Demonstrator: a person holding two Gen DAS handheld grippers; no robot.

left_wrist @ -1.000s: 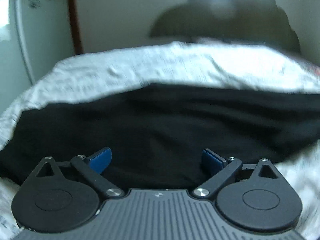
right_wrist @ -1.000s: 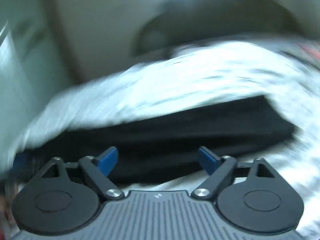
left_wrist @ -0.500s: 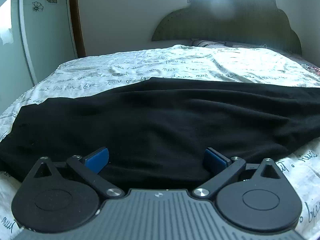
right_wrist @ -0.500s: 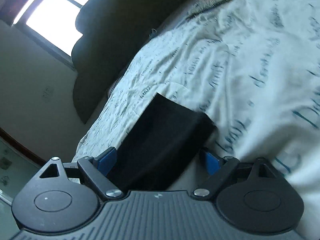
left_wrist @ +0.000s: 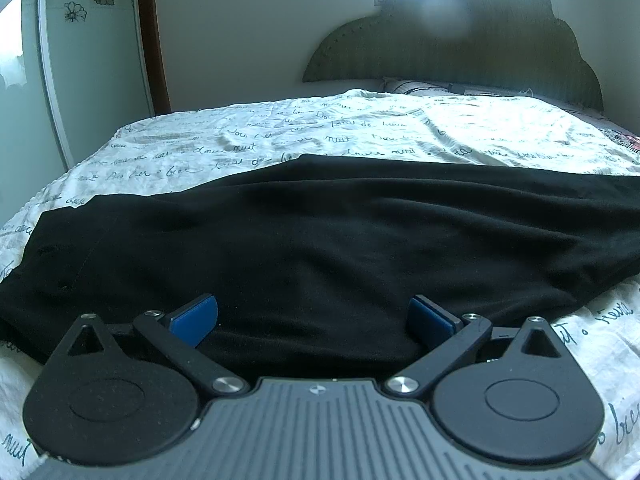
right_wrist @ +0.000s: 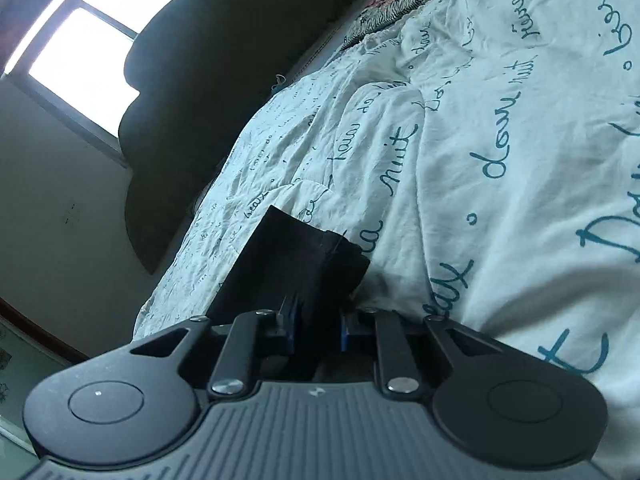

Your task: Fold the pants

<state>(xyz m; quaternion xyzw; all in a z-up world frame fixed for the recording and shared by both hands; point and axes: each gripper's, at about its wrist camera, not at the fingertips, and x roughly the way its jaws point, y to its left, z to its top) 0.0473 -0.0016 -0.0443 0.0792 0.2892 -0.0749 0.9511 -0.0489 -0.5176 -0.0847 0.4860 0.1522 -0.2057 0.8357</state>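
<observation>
Black pants [left_wrist: 340,232] cut off rightward on script-printed bed [left_wrist: 360,132]; left tongs [left_wrist: 312,316] spread wide, right tongs [right_wrist: 316,332] clamped on hem.

Our right hand-held gripper [right_wrist: 316,330]: jaws wide apart 0.5 s ago, now drawn in and clamped on end of black pants [right_wrist: 296,264]. One second ago its view blurred and level across bed [right_wrist: 500,128]; now rolled sideways, sharp, low at pants end. Our left hand-held gripper [left_wrist: 314,318]: view blurred one second ago, now sharp; since 0.5 s ago we see slightly more of wall above headboard [left_wrist: 460,48].
</observation>
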